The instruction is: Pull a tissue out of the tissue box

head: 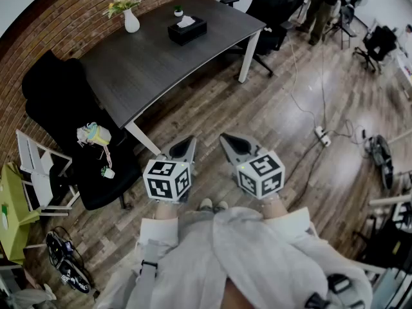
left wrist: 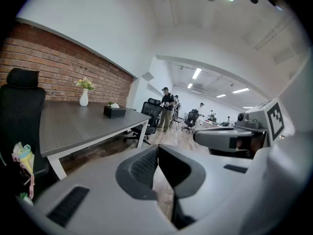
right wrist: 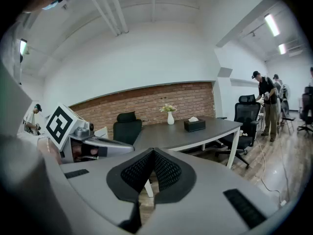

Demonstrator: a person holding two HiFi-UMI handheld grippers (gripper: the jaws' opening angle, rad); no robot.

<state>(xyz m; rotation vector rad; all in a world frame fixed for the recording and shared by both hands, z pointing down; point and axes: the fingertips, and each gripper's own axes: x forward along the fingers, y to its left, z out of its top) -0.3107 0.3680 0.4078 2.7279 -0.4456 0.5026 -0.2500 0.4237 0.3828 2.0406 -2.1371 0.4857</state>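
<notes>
A black tissue box (head: 187, 29) with a white tissue sticking out of its top stands on the far part of the dark grey table (head: 148, 63). The same box (left wrist: 114, 111) shows small in the left gripper view, and as a box (right wrist: 194, 125) on the table in the right gripper view. My left gripper (head: 188, 140) and right gripper (head: 226, 138) are held side by side over the wooden floor, well short of the table. Both are shut with nothing between the jaws, and both point slightly down towards the table.
A white vase with flowers (head: 130, 19) and a small plant pot (head: 178, 11) stand near the box. Black office chairs stand at the table's left (head: 61, 108) and far right (head: 273, 8). A power strip with cables (head: 322, 136) lies on the floor. People (head: 322, 2) stand at the back.
</notes>
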